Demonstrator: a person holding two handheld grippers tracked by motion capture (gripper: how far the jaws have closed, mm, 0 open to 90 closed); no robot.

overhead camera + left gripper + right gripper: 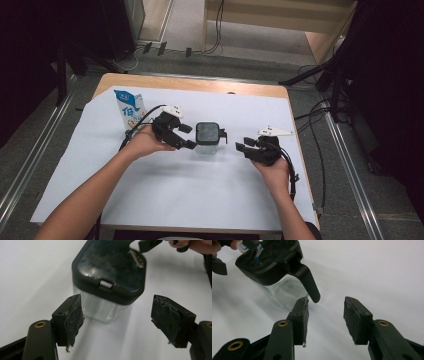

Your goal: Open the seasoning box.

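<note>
A clear glass jug (207, 145) with a black lid (110, 267) and a black handle (308, 282) stands upright in the middle of the white sheet. My left gripper (188, 136) is just left of it, open, its pads (75, 320) short of the glass and apart from it. In the left gripper view the jug stands just ahead of the left gripper (116, 312). My right gripper (244, 144) is to the jug's right, open, with nothing between its jaws. In the right gripper view the handle hangs just beyond the right gripper (325, 312).
A blue and white milk carton (131, 110) stands at the back left of the white sheet (175, 190), behind my left hand. The wooden table edge (190, 82) runs along the back. Cables trail from both grippers toward the near side.
</note>
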